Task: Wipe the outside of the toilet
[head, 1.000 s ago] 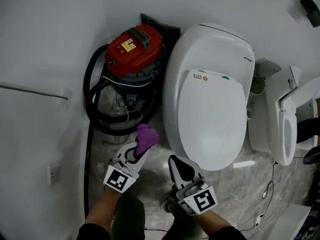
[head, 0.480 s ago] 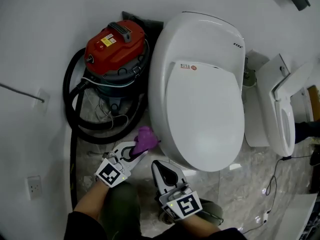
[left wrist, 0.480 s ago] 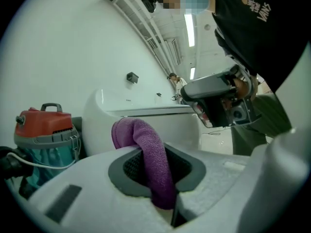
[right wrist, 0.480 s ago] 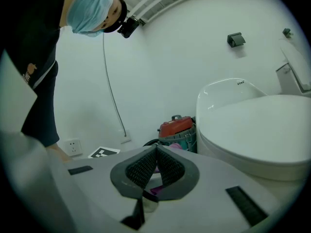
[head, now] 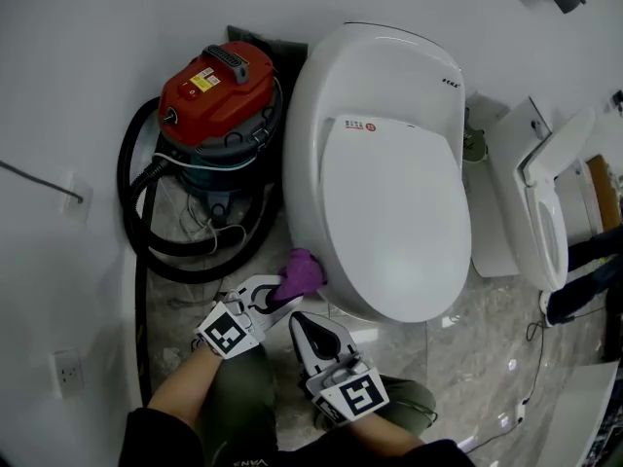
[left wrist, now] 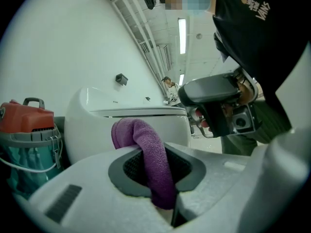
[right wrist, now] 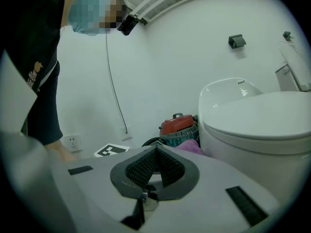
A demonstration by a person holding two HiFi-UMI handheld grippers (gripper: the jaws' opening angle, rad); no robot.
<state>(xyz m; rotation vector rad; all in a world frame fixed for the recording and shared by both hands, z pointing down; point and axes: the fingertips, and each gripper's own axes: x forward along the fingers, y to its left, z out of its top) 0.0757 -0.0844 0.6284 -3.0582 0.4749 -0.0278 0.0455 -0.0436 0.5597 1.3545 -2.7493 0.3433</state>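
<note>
Holding the purple cloth clamped in the left claw, so that one's closed down on a fold with the bunched end poking out past the tips. The wad is sitting right up against the lower left flank of the toilet, looks like it's touching. The toilet is lying just ahead and to the right of that claw, with its long axis running away from the person toward the wall, so I'm guessing the wipe is going along that curved side. The right claw is hanging just beside it, jaws pressed together with nothing in them, and it's a bit further from the bowl. What's getting in the way: the red shop vac is parked just left of the toilet and its black hose is looping over the floor, so the gap on that side is looking tight. A second toilet is standing off to the right, well clear.
</note>
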